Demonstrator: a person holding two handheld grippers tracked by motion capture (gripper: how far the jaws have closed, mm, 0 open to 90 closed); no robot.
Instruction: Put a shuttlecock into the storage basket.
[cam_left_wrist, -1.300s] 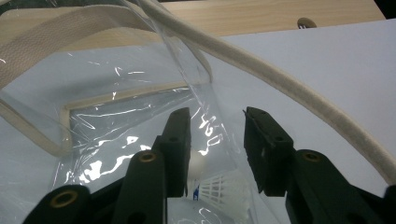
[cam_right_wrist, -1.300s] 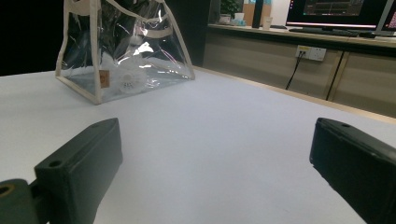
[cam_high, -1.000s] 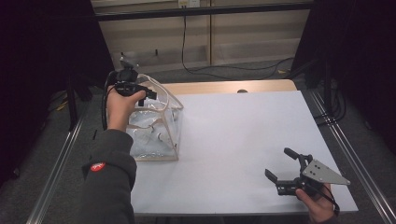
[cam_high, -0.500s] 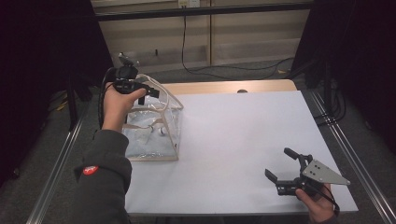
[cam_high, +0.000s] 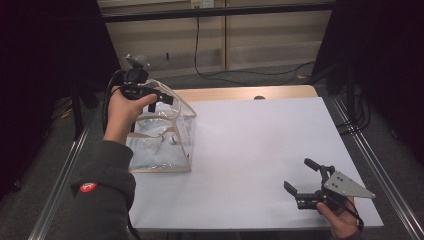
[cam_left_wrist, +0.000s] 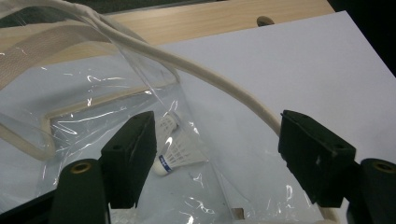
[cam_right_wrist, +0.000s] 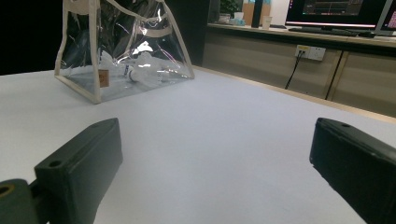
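A clear plastic bag (cam_high: 162, 150) with cream trim stands on the left of the white table (cam_high: 260, 135). White shuttlecocks (cam_left_wrist: 173, 150) lie inside it, also seen low in the bag (cam_right_wrist: 126, 42) as shuttlecocks (cam_right_wrist: 135, 72). My left gripper (cam_high: 161, 99) hovers over the bag's top. Its jaws have just been opening. In the left gripper view the bag's cream handle (cam_left_wrist: 219, 86) arches between the jaws of the left gripper (cam_left_wrist: 217, 135), and no pad presses on it. My right gripper (cam_high: 300, 175) rests open at the front right, nothing between the jaws of the right gripper (cam_right_wrist: 215, 140).
A wooden strip (cam_high: 240, 93) with a small hole runs along the table's far edge. Metal rails (cam_high: 367, 155) flank both sides. A cable (cam_high: 205, 60) hangs on the back wall. Monitors (cam_right_wrist: 341, 9) stand on a counter beyond the table.
My left hand has risen a little over the bag and its jaws stand wider apart than before. The right gripper and the bag have stayed put.
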